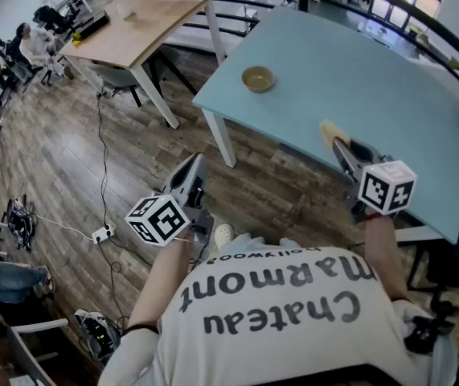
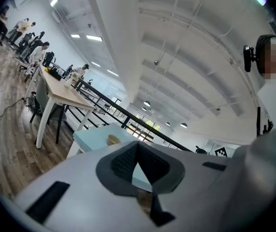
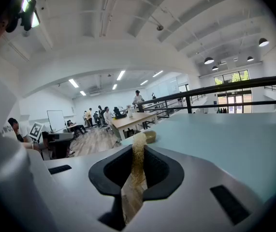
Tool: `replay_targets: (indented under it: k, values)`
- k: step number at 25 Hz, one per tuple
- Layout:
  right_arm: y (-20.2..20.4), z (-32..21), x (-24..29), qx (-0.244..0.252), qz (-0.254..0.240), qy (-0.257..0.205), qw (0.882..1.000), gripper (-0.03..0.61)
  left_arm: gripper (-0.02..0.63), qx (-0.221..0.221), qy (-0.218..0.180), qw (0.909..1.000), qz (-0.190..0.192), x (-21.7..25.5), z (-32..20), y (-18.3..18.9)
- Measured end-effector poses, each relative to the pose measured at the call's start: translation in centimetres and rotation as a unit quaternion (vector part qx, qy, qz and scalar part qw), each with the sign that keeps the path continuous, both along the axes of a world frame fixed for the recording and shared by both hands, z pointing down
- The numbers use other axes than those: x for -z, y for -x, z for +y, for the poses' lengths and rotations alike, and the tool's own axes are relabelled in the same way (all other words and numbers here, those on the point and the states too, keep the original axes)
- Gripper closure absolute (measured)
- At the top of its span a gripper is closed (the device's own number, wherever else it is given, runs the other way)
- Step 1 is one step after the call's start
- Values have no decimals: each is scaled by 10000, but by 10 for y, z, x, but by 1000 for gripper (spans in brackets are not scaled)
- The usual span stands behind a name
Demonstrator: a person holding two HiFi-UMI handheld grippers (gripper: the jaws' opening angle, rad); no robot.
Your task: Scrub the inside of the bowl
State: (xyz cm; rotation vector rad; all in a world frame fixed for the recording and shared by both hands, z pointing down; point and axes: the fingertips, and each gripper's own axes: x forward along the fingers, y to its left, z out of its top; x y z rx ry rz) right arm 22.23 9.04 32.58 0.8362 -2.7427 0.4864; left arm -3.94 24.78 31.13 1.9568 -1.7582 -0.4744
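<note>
- Head view. The person [image 1: 277, 312] holds the left gripper [image 1: 195, 171] over the wood floor [image 1: 68, 151], beside the near-left edge of the blue table [image 1: 374, 79]. Its jaws lie together with nothing between them. The right gripper [image 1: 343, 149] is above the near part of the table. It is clamped on a tan scrub pad [image 1: 329, 132] that sticks out past the jaw tips. The bowl [image 1: 258, 79] stands upright on the table near its left corner, well apart from both grippers. A wooden table [image 1: 145, 22] stands farther off at the left.
- Left gripper view. The left gripper [image 2: 138, 145] has its jaw tips pressed together and holds nothing. Beyond them the bowl [image 2: 112, 139] rests on the blue table [image 2: 89, 138], with a black railing [image 2: 104, 100] behind.
- Right gripper view. The right gripper [image 3: 138, 151] grips the scrub pad [image 3: 137, 178], which runs upright between the jaws. The bowl [image 3: 150, 136] appears just past the pad's tip, on the blue table [image 3: 225, 139]. The wooden table [image 3: 133, 120] lies beyond.
</note>
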Motion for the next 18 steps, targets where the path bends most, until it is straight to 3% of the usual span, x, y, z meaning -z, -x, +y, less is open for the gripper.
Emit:
replay_targets:
  k: [11, 14, 18]
  values:
    - [28, 1, 0, 75, 43, 107, 9999, 514, 612, -40, 58, 9999, -115, 8, 5, 20]
    - [38, -10, -5, 83, -144, 287, 9994, 512, 612, -123, 138, 9998, -113, 2, -15, 24]
    - [44, -38, -25, 24, 11, 434, 9991, 512, 612, -379, 183, 9991, -87, -17, -65, 25]
